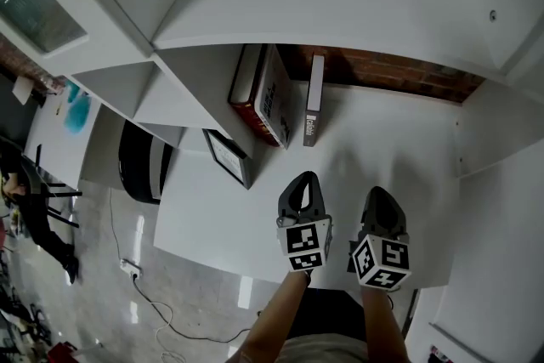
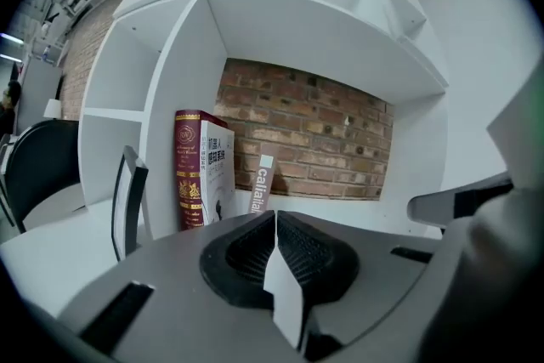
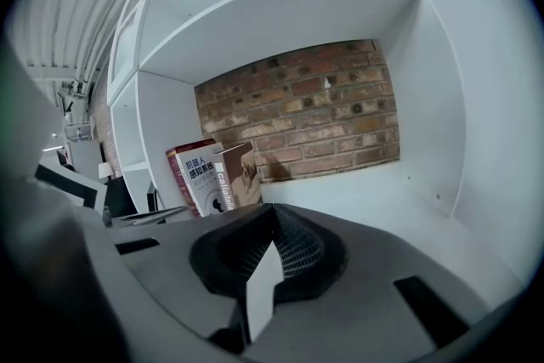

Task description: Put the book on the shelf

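Thin grey book [image 1: 314, 98] [image 2: 262, 187] [image 3: 223, 189] is stood on its lower edge in the wide compartment of the white shelf [image 1: 387, 153], toward the left end; long axis about upright with a slight tilt; spine is turned outward, toward the grippers; a brown cover is seen only in the right gripper view; spine lettering is partly readable, the rest too small.

Thick red book [image 1: 265, 98] [image 2: 191, 170] [image 3: 194, 174] is stood just left of it, beside the compartment's left wall; a narrow gap between the two is seen from above, though they overlap in the right gripper view; nothing else is held in this compartment; its back is bare brick [image 1: 382, 68].

Left gripper [image 1: 303, 190] [image 2: 276, 218] is held in front of the shelf, well apart from the books; jaws clenched together on nothing. Right gripper [image 1: 380, 201] [image 3: 274, 217] is held beside it; jaws likewise closed and empty.

A black-framed panel [image 1: 228, 157] [image 2: 127, 200] is leant outside the left wall; its face is hard to make out. A black chair [image 1: 140, 161] is partly hidden behind the shelving; upper compartments are cut off by the frame edge.
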`<state>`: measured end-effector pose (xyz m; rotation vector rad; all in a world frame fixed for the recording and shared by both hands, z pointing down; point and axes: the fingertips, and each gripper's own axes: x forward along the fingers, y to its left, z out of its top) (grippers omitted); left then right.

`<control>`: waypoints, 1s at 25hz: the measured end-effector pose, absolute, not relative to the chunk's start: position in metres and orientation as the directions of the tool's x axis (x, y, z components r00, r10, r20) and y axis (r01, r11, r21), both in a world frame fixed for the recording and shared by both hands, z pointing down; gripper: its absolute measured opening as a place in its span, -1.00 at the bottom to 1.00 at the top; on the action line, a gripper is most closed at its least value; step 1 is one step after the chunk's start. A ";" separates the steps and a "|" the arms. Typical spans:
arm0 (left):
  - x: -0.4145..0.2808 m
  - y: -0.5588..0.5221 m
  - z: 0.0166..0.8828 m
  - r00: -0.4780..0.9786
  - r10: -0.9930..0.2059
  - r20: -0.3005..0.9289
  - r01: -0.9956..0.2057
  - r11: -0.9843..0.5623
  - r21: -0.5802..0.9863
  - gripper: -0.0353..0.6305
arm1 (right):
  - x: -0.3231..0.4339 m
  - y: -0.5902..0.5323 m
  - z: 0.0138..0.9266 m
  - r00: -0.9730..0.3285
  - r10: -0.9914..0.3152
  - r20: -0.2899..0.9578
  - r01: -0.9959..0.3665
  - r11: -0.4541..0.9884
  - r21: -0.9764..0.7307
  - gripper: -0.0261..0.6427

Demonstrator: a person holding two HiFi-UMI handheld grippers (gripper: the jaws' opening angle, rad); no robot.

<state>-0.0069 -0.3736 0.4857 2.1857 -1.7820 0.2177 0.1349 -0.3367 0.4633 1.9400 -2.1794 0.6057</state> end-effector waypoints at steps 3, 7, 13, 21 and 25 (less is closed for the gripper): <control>-0.004 -0.357 0.479 0.225 -0.924 0.310 -0.970 -0.181 0.164 -0.84 | 0.132 -0.331 0.458 -0.159 -0.917 0.365 -0.977 0.094 -0.191 -0.87; 0.002 -0.343 0.466 0.236 -0.927 0.290 -0.968 -0.196 0.160 -0.84 | 0.131 -0.322 0.452 -0.176 -0.920 0.351 -0.975 0.113 -0.191 -0.87; 0.008 -0.329 0.450 0.247 -0.930 0.272 -0.965 -0.209 0.159 -0.84 | 0.131 -0.312 0.443 -0.190 -0.924 0.331 -0.974 0.136 -0.180 -0.87; 0.019 -0.314 0.429 0.259 -0.935 0.243 -0.963 -0.231 0.140 -0.84 | 0.135 -0.300 0.436 -0.203 -0.930 0.307 -0.975 0.162 -0.155 -0.87; 0.023 -0.309 0.424 0.261 -0.936 0.237 -0.963 -0.236 0.130 -0.84 | 0.135 -0.298 0.430 -0.209 -0.932 0.297 -0.974 0.172 -0.146 -0.87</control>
